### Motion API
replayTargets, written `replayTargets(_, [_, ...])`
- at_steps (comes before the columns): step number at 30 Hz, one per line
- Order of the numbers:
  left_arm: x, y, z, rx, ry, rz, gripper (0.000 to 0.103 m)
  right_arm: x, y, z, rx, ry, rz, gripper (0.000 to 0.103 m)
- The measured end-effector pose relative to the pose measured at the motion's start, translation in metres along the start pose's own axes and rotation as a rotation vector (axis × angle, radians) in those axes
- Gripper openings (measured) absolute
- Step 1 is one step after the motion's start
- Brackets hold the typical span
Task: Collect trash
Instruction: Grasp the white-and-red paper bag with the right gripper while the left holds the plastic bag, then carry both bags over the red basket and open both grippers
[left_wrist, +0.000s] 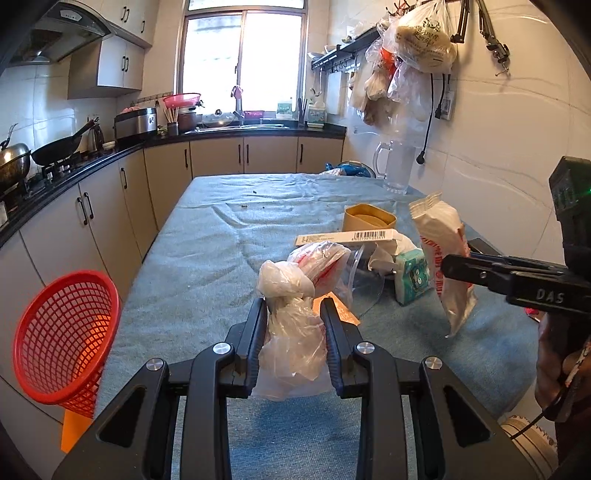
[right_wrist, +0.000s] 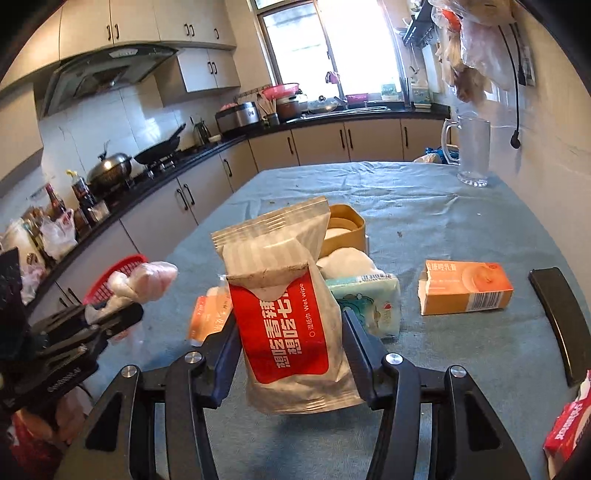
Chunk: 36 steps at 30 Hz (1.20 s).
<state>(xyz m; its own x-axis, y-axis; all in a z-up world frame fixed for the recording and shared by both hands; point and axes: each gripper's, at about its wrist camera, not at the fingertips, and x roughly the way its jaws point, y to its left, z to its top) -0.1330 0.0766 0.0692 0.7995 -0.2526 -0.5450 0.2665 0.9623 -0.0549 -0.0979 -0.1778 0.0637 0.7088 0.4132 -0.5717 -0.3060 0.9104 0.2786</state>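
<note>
The tin (right_wrist: 345, 229) stands behind the tissue pack (right_wrist: 369, 301), the carton (right_wrist: 465, 288) to their right.

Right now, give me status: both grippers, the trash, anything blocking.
Left gripper shut on crumpled plastic bag. Right gripper shut on wet wipe packet, off the table. Red basket at table's left edge, path open.

The red-and-white pouch (right_wrist: 291, 325) reads "Wet wipe" in small white letters beside large white Chinese characters. The right gripper (left_wrist: 532, 284) carries "DAS" on its black body. A barcode, its digits too small to read, runs along the flat white carton (left_wrist: 354, 236) mid-desk.
</note>
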Motion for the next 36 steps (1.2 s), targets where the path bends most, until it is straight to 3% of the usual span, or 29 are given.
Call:
replayTargets(10, [-0.017,0.028,0.006,-0.034,-0.03,0.057,0.029,0.011,0.037,0.014,-0.021,0.027,0.13,0.057])
replayTargets(19, [-0.049,0.101,0.001,-0.123,-0.058,0.205,0.029,0.047,0.105,0.029,-0.076,0.086,0.286,0.057])
replayTargets(27, [-0.063,0.181,-0.018,-0.233,-0.037,0.334,0.029,0.1,0.179,0.04,-0.114,0.174,0.423,0.057])
replayTargets(36, [-0.041,0.235,-0.036,-0.317,0.03,0.373,0.029,0.179,0.244,0.049,-0.082,0.297,0.51,0.057])
